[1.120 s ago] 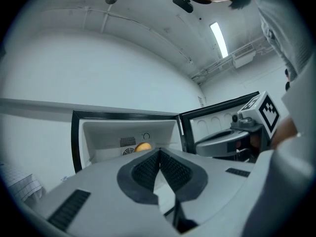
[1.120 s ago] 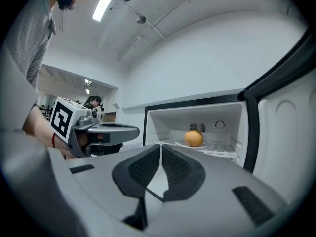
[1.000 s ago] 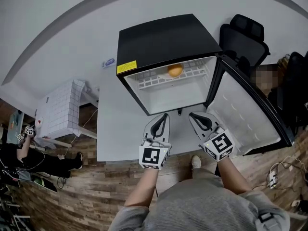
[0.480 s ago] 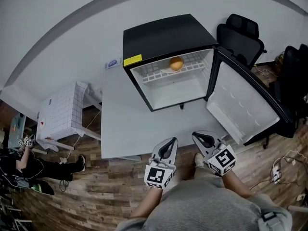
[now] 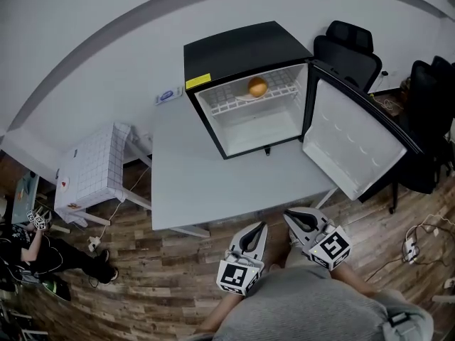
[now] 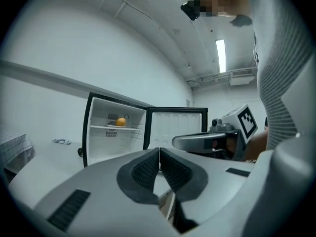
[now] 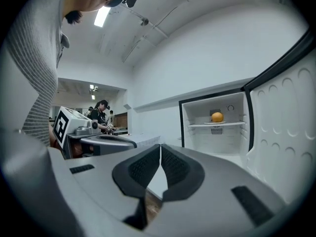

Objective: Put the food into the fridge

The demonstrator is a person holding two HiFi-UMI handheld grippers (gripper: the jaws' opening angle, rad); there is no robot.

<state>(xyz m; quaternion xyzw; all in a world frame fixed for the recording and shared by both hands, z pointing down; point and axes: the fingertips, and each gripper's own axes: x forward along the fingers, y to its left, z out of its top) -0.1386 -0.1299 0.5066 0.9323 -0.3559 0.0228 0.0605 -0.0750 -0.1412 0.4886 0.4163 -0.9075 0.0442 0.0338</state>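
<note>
- orange (image 5: 257, 87) sits on the upper wire shelf of the open mini fridge (image 5: 242, 48); the food looks placed.
- left gripper (image 5: 261, 226) and right gripper (image 5: 287, 216) are both closed and empty, well apart from the door (image 5: 348, 148).
- the door could be left open, or the 2 closed tips could skid on its smooth panel and slam it, rolling the orange.

Fridge (image 5: 245, 48): black shell, white liner and inner door — yellow label (image 5: 198, 82) at its 10 o'clock corner.
Fruit (image 5: 257, 87): orange.
Table (image 5: 213, 183): pale grey, plain.
Wall (image 5: 106, 34): white, plain.
Floor (image 5: 156, 283): brown wood planks, streaked grain.
Side unit (image 5: 89, 165), 9 o'clock: white with a thin grey grid.
Chairs (image 5: 348, 52), 2 o'clock: black.
Left gripper (image 5: 260, 226), right gripper (image 5: 289, 216): grey bodies, black ribbed pads (image 6: 145, 172).
Marker cubes (image 5: 237, 277): white faces, black square patterns.
Person's top (image 5: 306, 307), 6 o'clock: grey — fine stripes.
</note>
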